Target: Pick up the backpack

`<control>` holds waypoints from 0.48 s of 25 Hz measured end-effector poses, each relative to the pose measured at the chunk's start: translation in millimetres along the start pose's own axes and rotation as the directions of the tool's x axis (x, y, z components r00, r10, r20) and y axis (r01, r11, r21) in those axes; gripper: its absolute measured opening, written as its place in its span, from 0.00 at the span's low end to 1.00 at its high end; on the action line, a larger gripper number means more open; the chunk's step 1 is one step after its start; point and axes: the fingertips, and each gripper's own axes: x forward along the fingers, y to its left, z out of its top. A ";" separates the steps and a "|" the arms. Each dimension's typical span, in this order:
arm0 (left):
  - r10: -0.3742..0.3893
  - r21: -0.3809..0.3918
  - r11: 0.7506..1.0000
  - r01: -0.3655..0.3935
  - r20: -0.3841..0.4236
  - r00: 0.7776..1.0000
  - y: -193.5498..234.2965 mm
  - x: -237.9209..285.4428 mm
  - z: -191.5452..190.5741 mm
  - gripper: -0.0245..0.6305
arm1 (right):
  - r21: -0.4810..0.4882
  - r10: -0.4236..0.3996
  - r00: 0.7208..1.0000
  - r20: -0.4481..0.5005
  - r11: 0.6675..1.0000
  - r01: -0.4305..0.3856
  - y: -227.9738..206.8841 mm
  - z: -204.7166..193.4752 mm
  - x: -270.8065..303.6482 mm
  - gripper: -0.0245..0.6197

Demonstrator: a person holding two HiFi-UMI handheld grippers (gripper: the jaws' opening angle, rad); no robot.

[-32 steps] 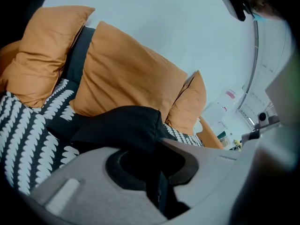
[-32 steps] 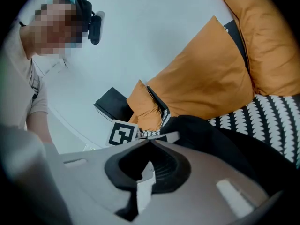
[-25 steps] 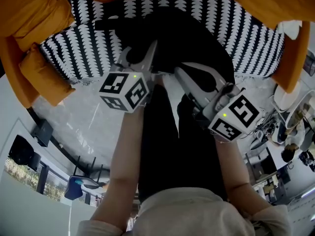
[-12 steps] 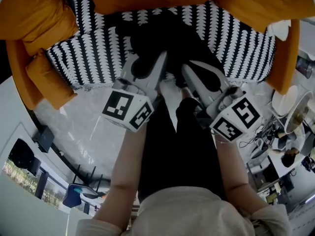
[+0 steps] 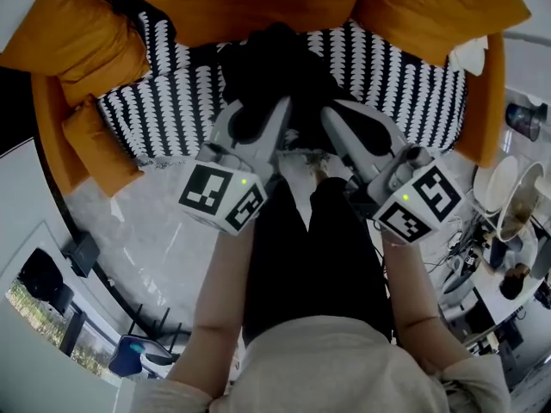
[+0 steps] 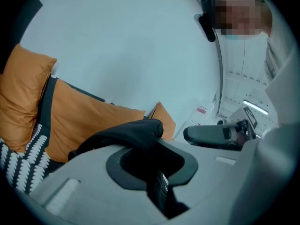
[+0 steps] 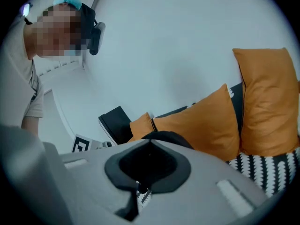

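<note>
Gripping soft black fabric backpack [image 5: 274, 63], left tongs [image 5: 256, 120] and right tongs [image 5: 349, 126] both clamped on it, over black-and-white patterned sofa seat [image 5: 164, 110] with orange cushions [image 5: 250, 3].

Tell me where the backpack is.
Head view, top centre: the black backpack is gripped between the left gripper and right gripper, over the patterned sofa seat, before the orange cushions.

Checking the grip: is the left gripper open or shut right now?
Shut. In the left gripper view, the left gripper has its jaws nearly together, pinching the black fabric of the backpack between them.
</note>
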 end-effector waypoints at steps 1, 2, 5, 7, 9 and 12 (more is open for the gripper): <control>0.000 0.009 1.000 0.000 0.005 1.000 -3.7 -1.5 4.7 0.12 | -0.011 -0.003 1.000 0.007 1.000 0.004 1.4 5.9 -3.7 0.04; 0.001 0.020 1.000 -0.001 0.010 1.000 -7.5 -3.1 9.9 0.12 | -0.020 -0.006 1.000 0.014 1.000 0.006 2.7 11.8 -7.3 0.04; 0.014 0.046 0.999 -0.016 0.032 0.999 -16.3 -9.9 27.8 0.12 | -0.049 -0.006 0.999 0.036 0.999 0.008 8.8 31.9 -16.8 0.04; 0.017 0.057 0.998 -0.020 0.045 0.999 -21.5 -15.0 40.5 0.12 | -0.071 0.000 0.999 0.053 0.997 0.003 15.8 46.6 -21.4 0.04; 0.019 0.068 0.997 -0.023 0.056 0.998 -25.5 -19.4 53.8 0.12 | -0.090 0.009 0.998 0.069 0.996 -0.003 23.2 61.2 -24.8 0.04; 0.033 0.091 0.995 -0.040 0.078 0.996 -29.9 -24.9 78.7 0.12 | -0.123 0.024 0.996 0.086 0.992 -0.013 34.1 84.6 -26.8 0.04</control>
